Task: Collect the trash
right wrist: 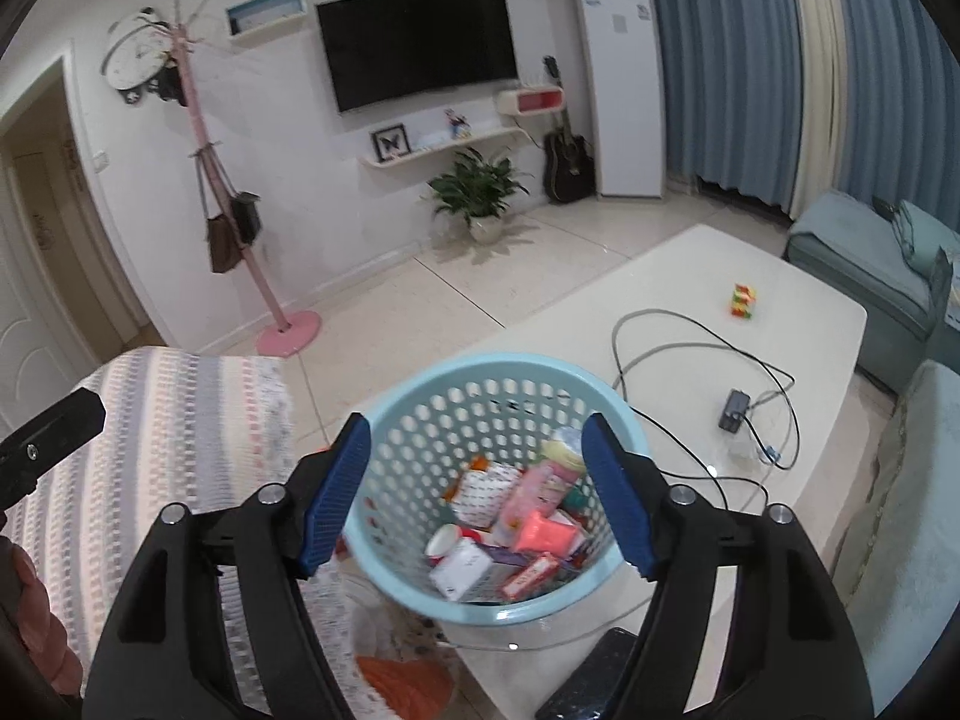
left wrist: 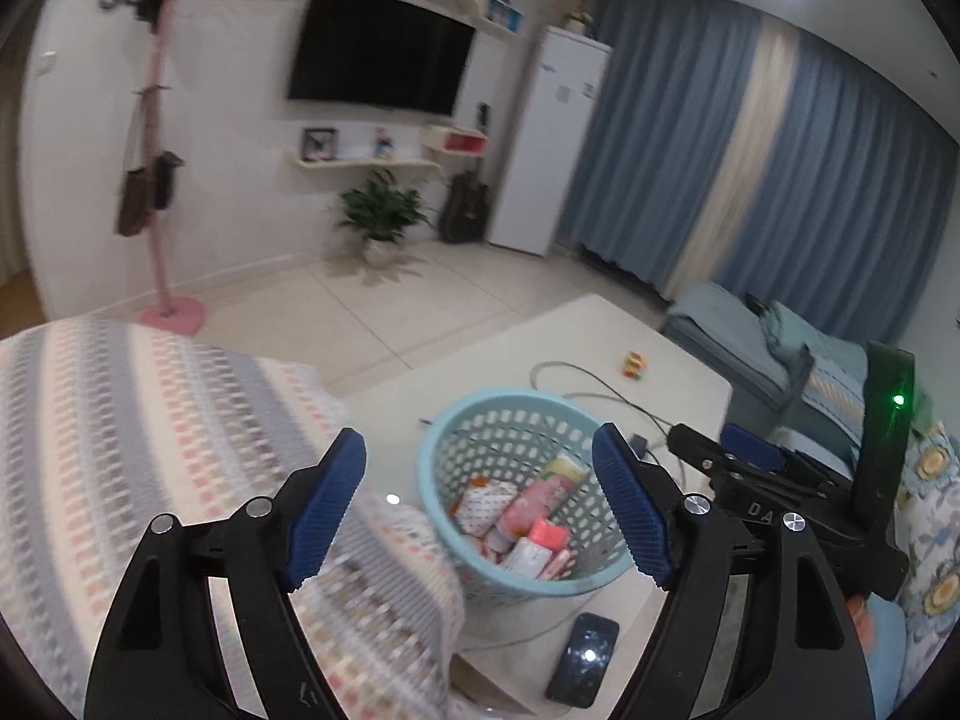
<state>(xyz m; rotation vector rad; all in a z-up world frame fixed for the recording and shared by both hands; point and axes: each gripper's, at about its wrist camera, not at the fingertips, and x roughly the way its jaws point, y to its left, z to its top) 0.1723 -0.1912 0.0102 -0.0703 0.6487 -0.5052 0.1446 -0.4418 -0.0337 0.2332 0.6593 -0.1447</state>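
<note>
A light blue perforated basket [left wrist: 498, 397] [right wrist: 480, 363] stands on the white coffee table [left wrist: 600, 330] [right wrist: 690, 264]. Inside lie several wrappers and small boxes, among them a pink packet [left wrist: 543, 504] [right wrist: 543, 531] and a white printed box [right wrist: 462, 567]. My left gripper [left wrist: 480, 435] is open above the basket's near left side, nothing between its blue pads. My right gripper [right wrist: 475, 423] is open right over the basket, also empty. In the left wrist view my right gripper [left wrist: 714, 441] shows from the side, just right of the basket.
A dark phone [left wrist: 585, 666] [right wrist: 591, 687] lies on the table in front of the basket. Cables [right wrist: 690, 354], a black adapter [right wrist: 735, 411] and a small colourful block [right wrist: 743, 300] lie farther back. A striped cover [left wrist: 120, 450] [right wrist: 180, 432] is at the left, a sofa [right wrist: 900, 480] at the right.
</note>
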